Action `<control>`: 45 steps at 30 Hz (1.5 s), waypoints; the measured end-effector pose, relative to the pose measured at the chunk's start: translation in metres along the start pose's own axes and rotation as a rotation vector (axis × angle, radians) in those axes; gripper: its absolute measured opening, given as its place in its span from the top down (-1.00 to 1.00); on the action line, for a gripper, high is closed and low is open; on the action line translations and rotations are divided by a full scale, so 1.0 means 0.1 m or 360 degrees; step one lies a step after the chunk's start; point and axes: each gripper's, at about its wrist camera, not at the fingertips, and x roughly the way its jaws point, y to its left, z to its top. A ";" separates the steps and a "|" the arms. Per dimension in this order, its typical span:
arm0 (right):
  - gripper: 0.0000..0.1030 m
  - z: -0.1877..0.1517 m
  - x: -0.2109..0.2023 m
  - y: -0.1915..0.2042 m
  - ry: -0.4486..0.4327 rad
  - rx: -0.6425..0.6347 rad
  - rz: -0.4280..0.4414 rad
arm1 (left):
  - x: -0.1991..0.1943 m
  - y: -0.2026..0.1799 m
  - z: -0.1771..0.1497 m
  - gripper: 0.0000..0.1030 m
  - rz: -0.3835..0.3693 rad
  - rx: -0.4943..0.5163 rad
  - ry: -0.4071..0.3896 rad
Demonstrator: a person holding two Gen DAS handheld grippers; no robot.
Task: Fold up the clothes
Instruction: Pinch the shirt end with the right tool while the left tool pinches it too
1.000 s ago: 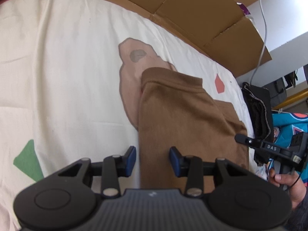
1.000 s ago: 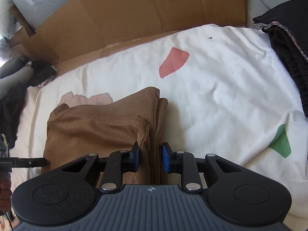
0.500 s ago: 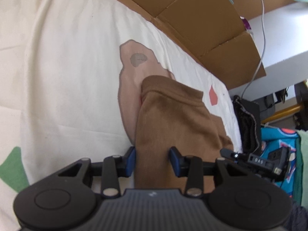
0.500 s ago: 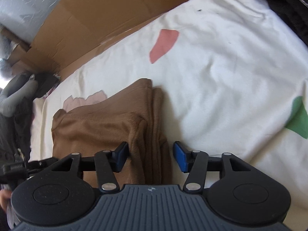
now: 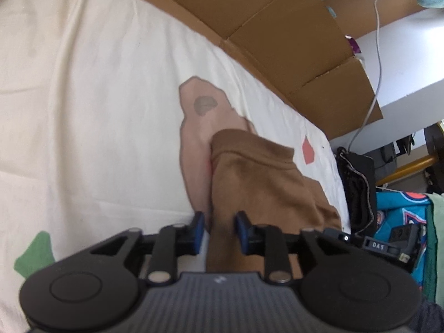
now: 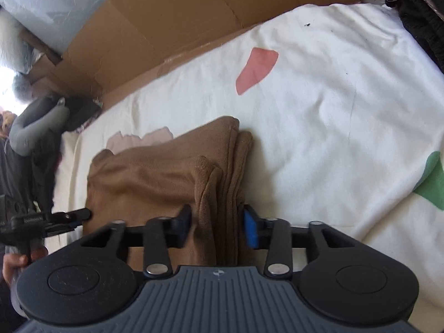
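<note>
- Left wrist view: the left gripper pinches the near left edge of the folded brown garment, which lies on the white bed sheet; bare sheet stretches away to the left.
- Right wrist view: the right gripper sits spread around the garment's stacked right-hand folds, pads apart from the cloth; open sheet lies to the right, cardboard beyond.

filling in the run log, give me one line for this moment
stage: fold clothes, mid-fold | left gripper: closing on brown garment near edge | right gripper: open, straddling garment's stacked fold | surface: white sheet | garment folded
</note>
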 end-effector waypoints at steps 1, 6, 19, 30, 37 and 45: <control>0.05 0.00 0.01 -0.02 0.0013 -0.0006 -0.0003 | 0.01 0.00 -0.01 0.15 -0.0012 0.0001 0.0009; 0.04 0.01 0.09 -0.15 0.0009 0.0068 0.0069 | 0.09 0.01 -0.04 0.12 -0.0076 -0.0015 0.0069; 0.60 0.05 0.07 -0.10 -0.0019 0.0052 0.0159 | 0.24 -0.02 0.02 0.76 -0.0196 -0.0010 0.0108; 0.08 0.02 0.13 -0.17 -0.0031 0.0008 0.0156 | 0.30 -0.01 0.02 0.45 -0.0183 -0.0005 0.0133; 0.09 0.03 0.19 -0.05 0.0004 -0.0046 0.0187 | 0.38 -0.03 0.01 0.54 -0.0215 0.0003 0.0131; 0.66 0.05 0.08 0.01 0.0013 0.0023 0.0161 | 0.28 -0.21 0.02 0.78 -0.0121 0.0129 0.0102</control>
